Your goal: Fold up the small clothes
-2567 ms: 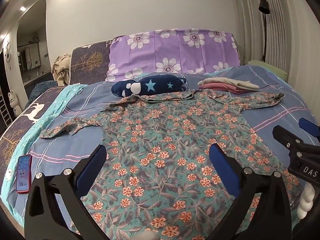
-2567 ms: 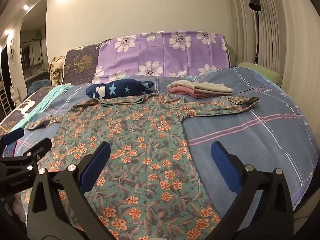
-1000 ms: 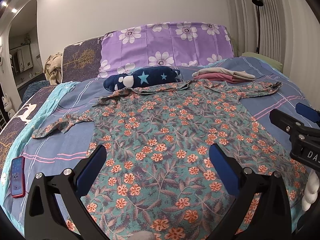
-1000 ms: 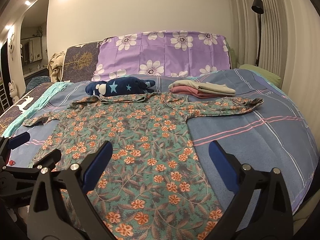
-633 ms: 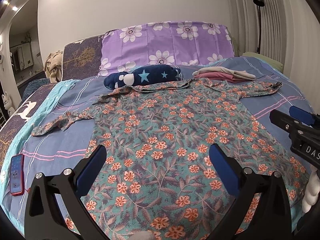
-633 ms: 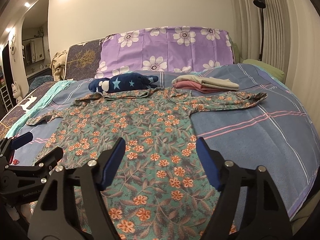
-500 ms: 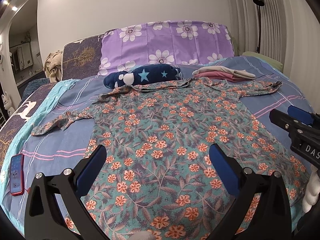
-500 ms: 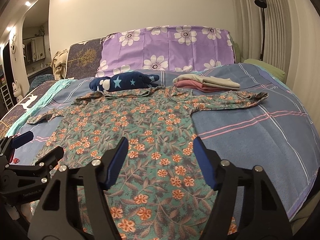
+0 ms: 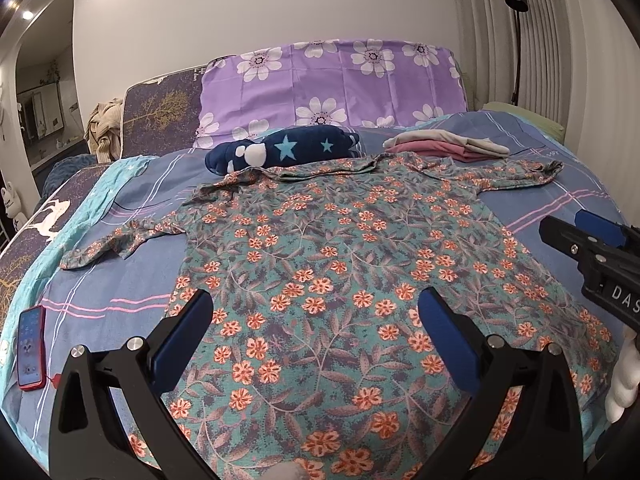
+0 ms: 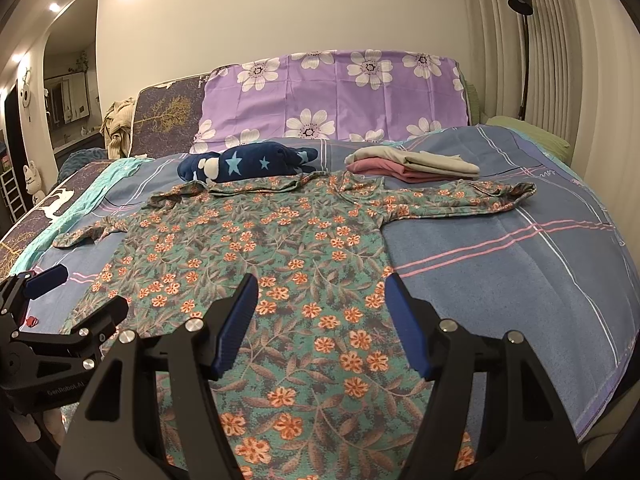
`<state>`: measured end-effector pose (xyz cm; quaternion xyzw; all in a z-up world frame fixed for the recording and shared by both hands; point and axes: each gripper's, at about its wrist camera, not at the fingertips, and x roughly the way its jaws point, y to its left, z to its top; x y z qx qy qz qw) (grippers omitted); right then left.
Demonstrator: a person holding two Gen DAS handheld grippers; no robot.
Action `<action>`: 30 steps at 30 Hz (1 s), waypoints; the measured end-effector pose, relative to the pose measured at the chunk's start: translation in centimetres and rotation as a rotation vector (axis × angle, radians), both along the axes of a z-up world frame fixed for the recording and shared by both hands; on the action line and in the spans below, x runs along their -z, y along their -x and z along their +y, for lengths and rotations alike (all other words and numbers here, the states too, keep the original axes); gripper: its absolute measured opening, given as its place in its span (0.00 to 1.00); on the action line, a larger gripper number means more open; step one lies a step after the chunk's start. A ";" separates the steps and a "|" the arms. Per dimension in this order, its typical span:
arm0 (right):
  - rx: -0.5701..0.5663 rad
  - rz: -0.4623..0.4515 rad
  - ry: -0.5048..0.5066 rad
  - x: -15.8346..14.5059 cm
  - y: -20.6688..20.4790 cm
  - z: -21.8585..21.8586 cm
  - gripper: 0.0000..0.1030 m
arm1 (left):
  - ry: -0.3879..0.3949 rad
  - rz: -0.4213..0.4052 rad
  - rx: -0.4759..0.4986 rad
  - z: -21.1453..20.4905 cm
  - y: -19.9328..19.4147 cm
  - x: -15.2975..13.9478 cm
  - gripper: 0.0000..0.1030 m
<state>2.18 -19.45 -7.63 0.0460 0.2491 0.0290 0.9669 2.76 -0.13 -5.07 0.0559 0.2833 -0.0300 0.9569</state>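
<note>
On the bed: floral shirt, spread flat, sleeves out. Left gripper: jaws wide, empty, above the hem. Right gripper: jaws just narrowed, half-open, nothing between them.

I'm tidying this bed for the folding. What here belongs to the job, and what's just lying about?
Job: floral shirt, spread flat; folded clothes; left gripper; right gripper.
Lying about: phone, star-patterned bundle, purple pillow, floor lamp.
</note>
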 end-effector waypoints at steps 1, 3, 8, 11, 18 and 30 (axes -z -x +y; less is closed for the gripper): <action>0.000 0.000 0.000 0.0 0.0 0.0 0.65 | 0.007 0.002 -0.002 0.1 0.0 0.0 0.99; -0.001 0.000 0.001 0.0 0.0 0.0 0.65 | 0.013 0.008 -0.009 0.4 -0.2 0.1 0.99; -0.005 0.000 0.007 0.2 -0.1 0.0 0.65 | 0.026 0.007 -0.022 0.8 -0.1 0.2 0.99; -0.011 -0.003 0.006 0.2 -0.1 0.1 0.65 | 0.027 -0.005 -0.021 0.8 0.0 0.1 0.99; -0.016 -0.005 0.027 0.1 -0.1 0.5 0.64 | 0.023 0.015 -0.019 1.3 -0.5 0.4 0.81; -0.035 0.006 0.047 -0.1 -1.2 1.4 0.63 | 0.063 0.079 -0.029 3.5 -1.7 1.2 0.59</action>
